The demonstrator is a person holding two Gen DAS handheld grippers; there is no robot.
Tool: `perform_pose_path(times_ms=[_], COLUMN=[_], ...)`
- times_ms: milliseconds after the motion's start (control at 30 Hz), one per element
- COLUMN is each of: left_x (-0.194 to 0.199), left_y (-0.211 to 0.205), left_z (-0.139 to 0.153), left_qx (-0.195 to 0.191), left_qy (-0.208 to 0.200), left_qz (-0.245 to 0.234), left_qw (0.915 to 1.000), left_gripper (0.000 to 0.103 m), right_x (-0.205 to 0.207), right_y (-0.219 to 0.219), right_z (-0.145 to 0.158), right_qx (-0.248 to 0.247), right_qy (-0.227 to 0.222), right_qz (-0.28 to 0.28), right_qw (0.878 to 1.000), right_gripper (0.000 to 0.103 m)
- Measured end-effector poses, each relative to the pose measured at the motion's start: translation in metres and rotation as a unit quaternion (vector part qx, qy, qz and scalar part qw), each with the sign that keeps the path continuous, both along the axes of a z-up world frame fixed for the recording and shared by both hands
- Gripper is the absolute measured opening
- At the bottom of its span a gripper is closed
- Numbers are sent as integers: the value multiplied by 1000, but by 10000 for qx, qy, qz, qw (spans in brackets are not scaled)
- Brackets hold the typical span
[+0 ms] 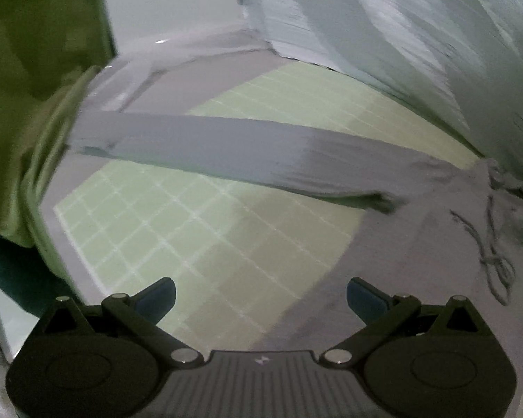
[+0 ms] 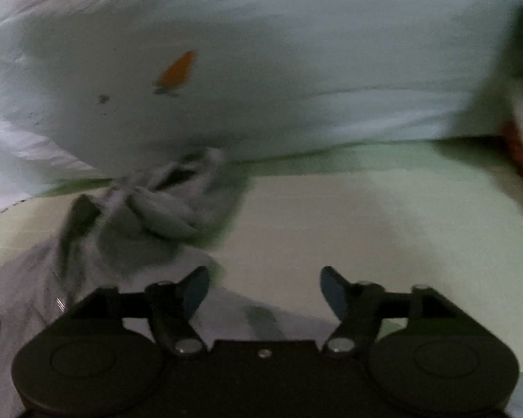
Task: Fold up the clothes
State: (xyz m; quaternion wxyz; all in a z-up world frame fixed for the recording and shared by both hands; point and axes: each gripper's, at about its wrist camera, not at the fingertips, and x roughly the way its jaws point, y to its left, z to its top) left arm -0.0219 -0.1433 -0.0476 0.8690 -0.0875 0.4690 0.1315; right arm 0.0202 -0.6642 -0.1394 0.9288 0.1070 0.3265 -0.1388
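Note:
A grey garment with a drawstring lies on a pale green checked sheet [image 1: 177,223]. In the left wrist view one long grey leg [image 1: 226,149] stretches across the middle and the waist part [image 1: 436,244] with its cord [image 1: 495,261] lies at the right. My left gripper [image 1: 261,296] is open and empty above the sheet. In the right wrist view the bunched grey waist [image 2: 157,209] lies left of centre. My right gripper [image 2: 265,292] is open and empty, just right of the grey cloth.
A pale quilt with orange carrot prints [image 2: 261,69] is heaped behind the garment and also shows in the left wrist view [image 1: 418,35]. An olive green cloth [image 1: 28,104] hangs at the left. A red-edged object [image 2: 519,153] is at the far right.

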Motion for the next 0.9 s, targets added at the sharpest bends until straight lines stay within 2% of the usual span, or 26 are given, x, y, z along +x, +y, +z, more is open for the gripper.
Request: perform_pose_path(times_ms=[133, 300, 500, 633, 733, 767, 833, 900], left_x=[6, 4, 0, -4, -7, -7, -7, -8], left_y=[-33, -69, -96, -105, -103, -101, -97, -89], left_z=[-6, -11, -15, -10, -10, -10, -10, -8], left_qx=[-52, -92, -62, -12, -22, -36, -70, -114], left_qy=[23, 68, 126, 29, -15, -15, -23, -59], left_qz=[-282, -572, -834, -918, -899, -886, -831, -762], left_qw=[9996, 9983, 9964, 9958, 9959, 9961, 9965, 9970], left_gripper=[103, 103, 103, 103, 103, 103, 103, 103], right_x=[-45, -100, -167, -211, -245, -255, -264, -267], right_y=[-43, -82, -108, -135, -154, -160, -169, -177], right_z=[-12, -21, -26, -25, -26, -26, -24, -24], right_qx=[-159, -269, -315, -222, -301, -258, -326, -315], right_qy=[407, 632, 623, 596, 576, 505, 531, 516], right_qz=[-460, -1017, -1692, -2549, -2877, -2887, -2861, -3064], right_qw=[9980, 9924, 9831, 9649, 9555, 9557, 9562, 9500], right_gripper=[76, 76, 77, 77, 78, 71, 65, 57])
